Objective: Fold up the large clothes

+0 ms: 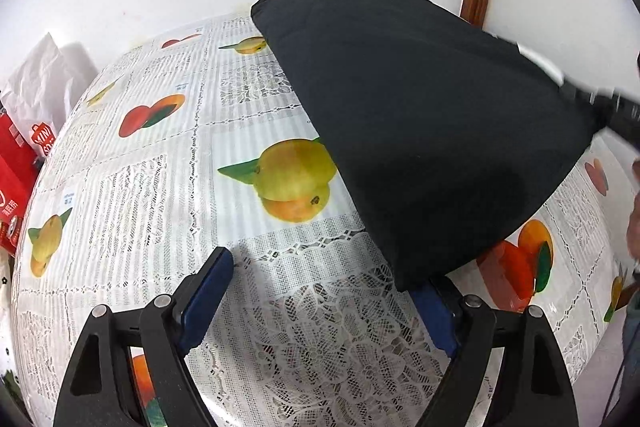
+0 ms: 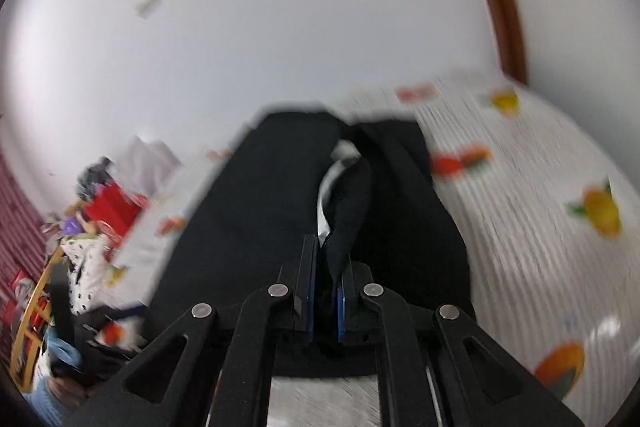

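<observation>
Folding is under way: the right gripper [image 2: 325, 283], jaws clamped on an edge of the large black fabric garment [image 1: 420, 131], is lifting it across the fruit-printed lace tablecloth [image 1: 160, 187]. The left gripper [image 1: 324, 303] is standing wide open, gripping nothing, the garment's corner draped over one finger. Its long axis is running from that corner toward the far wall. Next, judging by this, the lifted edge needs laying flat.

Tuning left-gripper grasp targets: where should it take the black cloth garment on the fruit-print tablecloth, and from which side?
Probably the near corner of the black cloth garment, which hangs just over one blue finger pad of the open left gripper. Come in low from the near table edge, one finger under the lifted edge. The right gripper already pinches a fold and raises that side off the fruit-print tablecloth.
</observation>
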The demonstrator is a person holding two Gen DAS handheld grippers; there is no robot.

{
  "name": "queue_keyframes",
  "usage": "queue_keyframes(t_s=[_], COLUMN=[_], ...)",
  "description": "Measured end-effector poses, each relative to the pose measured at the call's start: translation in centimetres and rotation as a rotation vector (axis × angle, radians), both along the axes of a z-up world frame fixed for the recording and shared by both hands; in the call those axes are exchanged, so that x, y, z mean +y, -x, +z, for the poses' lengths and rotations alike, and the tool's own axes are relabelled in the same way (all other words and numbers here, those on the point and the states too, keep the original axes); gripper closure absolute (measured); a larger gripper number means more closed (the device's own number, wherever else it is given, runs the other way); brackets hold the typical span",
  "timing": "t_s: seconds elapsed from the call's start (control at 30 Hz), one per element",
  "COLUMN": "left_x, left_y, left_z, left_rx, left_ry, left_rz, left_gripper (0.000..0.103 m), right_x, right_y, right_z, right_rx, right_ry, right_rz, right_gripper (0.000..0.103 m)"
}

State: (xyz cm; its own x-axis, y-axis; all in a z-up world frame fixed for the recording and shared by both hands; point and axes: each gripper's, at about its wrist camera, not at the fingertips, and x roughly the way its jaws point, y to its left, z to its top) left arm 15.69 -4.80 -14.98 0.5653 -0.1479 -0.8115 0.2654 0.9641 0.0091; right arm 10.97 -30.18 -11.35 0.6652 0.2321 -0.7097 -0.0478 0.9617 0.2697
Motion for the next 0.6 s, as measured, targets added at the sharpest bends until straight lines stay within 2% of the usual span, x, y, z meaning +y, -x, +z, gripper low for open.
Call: queue_keyframes(t_s=[0.07,0.13,0.2,0.23,0.27,0.4,0.5,0.53,0.57,0.6], left_x=[-0.1,0.0,-0.3,-0.5,-0.7,-3.1,-4.5,-4.5,-4.4,-4.4], left_y=[-0.1,0.1,-0.1,-0.1,0.0,-0.7,-0.5,-0.5,-0.2,-0.2], left_z=[0.1,0.2,0.5,0.5,0.3,0.0,-0.3,-0.3,-0.2,-0.2], left_rx=[0.009,0.016,0.025,0.029,0.031,0.031,0.006,0.006,0.007,0.009], left_ry=[0.000,0.010,0.065,0.081,0.094,0.068,0.005,0.006,0.008,0.009], left_rz=[0.002,-0.002,-0.025,-0.033,-0.043,-0.054,-0.038,-0.032,-0.029,-0.027], left_gripper=[0.017,0.020,0.020,0.020,0.020,0.020,0.017,0.017,0.017,0.017], right_x=[-1.0,-1.7,-2.1,-2.2,-2.2,-0.4,1.5,2.0,2.4,2.6], right_y=[0.3,0.7,0.7,0.6,0.5,-0.7,-2.2,-2.6,-2.9,-3.1], right_z=[-1.4,-1.7,-1.5,-1.5,-1.4,-1.7,-2.6,-2.6,-2.4,-2.0], right_rx=[0.054,0.059,0.063,0.063,0.063,0.082,0.127,0.134,0.136,0.132], right_ry=[-0.002,-0.005,-0.014,-0.020,-0.021,0.036,0.147,0.182,0.202,0.203], right_rz=[-0.017,-0.022,-0.016,-0.013,-0.007,0.049,0.056,0.053,0.060,0.073], right_gripper=[0.087,0.081,0.064,0.051,0.047,0.047,0.052,0.069,0.090,0.093])
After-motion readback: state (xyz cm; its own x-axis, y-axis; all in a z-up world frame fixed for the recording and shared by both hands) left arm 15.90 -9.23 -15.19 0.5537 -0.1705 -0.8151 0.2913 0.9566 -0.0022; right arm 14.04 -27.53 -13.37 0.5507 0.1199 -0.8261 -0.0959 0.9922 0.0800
